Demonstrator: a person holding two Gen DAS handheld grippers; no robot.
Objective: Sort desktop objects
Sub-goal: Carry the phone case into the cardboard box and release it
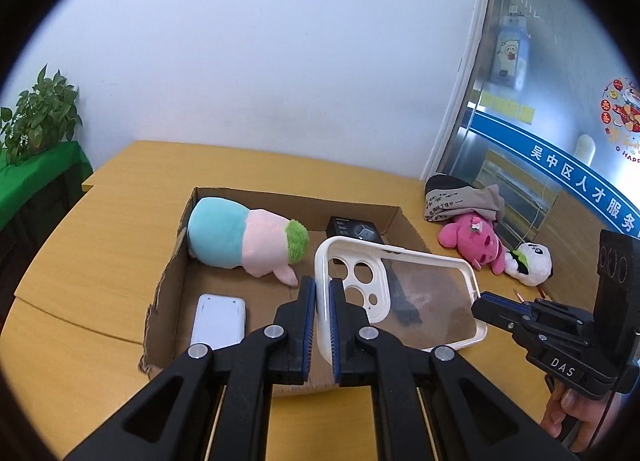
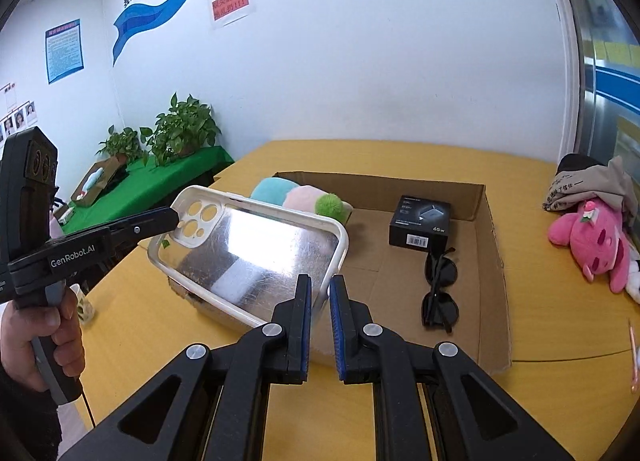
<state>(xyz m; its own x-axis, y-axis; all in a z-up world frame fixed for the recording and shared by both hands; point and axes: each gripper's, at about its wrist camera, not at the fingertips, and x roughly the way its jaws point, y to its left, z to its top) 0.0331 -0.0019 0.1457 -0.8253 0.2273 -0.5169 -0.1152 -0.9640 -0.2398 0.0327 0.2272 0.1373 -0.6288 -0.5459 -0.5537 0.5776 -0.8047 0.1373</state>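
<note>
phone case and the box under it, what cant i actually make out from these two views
- Sunglasses: clear in the right wrist view; in the left wrist view mostly veiled by the phone case.
- White device: hidden behind the case in the right wrist view.
- Black box: small print unreadable; in the left wrist view the case covers its front.
- Cardboard box: near wall hidden by both grippers' fingers.

phone case (image 2: pixel 256 249) gripped above cardboard box (image 2: pixel 492 257)

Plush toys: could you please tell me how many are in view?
3. A teal-and-pink plush lies in the cardboard box; a pink plush and a white panda plush lie on the table right of the box. Others could be hidden under the cloth.
</note>
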